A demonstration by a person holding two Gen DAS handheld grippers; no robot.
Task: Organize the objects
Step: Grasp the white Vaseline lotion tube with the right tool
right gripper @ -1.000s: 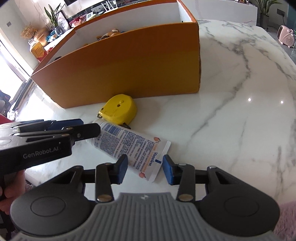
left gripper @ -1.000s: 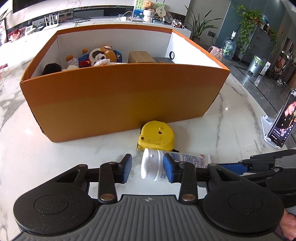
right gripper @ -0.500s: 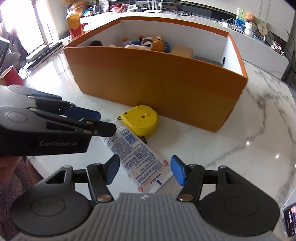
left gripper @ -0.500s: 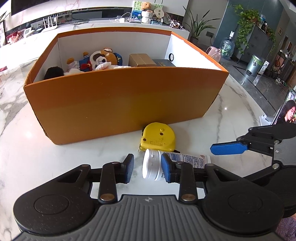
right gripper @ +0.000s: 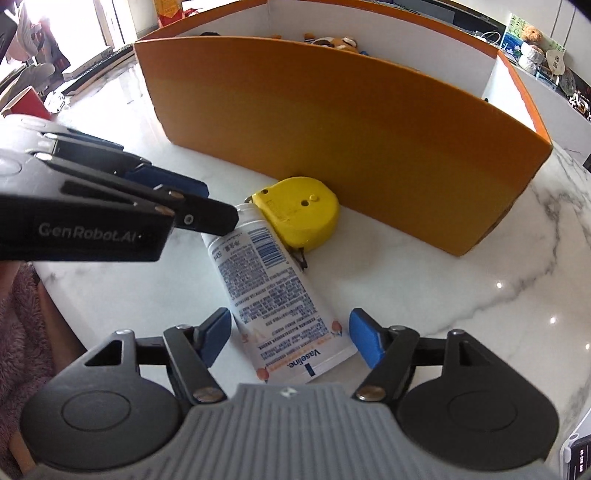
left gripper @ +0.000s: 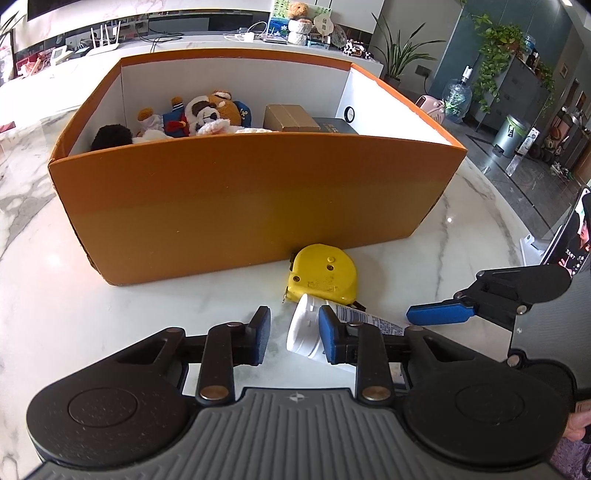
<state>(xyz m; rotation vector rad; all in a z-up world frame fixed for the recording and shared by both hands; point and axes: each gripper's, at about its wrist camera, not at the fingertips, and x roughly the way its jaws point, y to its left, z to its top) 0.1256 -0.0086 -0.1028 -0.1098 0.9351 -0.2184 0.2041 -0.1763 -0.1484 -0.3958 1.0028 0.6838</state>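
Observation:
A white Vaseline tube point(right gripper: 273, 295) lies on the marble table, its cap point(left gripper: 303, 332) toward my left gripper. A yellow tape measure point(left gripper: 323, 274) touches the tube's cap end and sits against the orange box point(left gripper: 255, 199); it also shows in the right wrist view point(right gripper: 299, 218). My left gripper point(left gripper: 293, 338) is open, its right finger against the cap, which sits between the jaws. My right gripper point(right gripper: 290, 338) is open, with the tube's flat end between its fingers. The box holds plush toys point(left gripper: 201, 116) and small cartons point(left gripper: 290, 117).
A phone on a stand point(left gripper: 569, 240) is at the table's right edge. The table edge runs close below both grippers. A counter with clutter point(left gripper: 184, 33) stands behind the box.
My right gripper opened wider and swung around to line up with the tube's flat end. My left gripper rose slightly and stays at the cap. The tube and tape measure have hardly moved.

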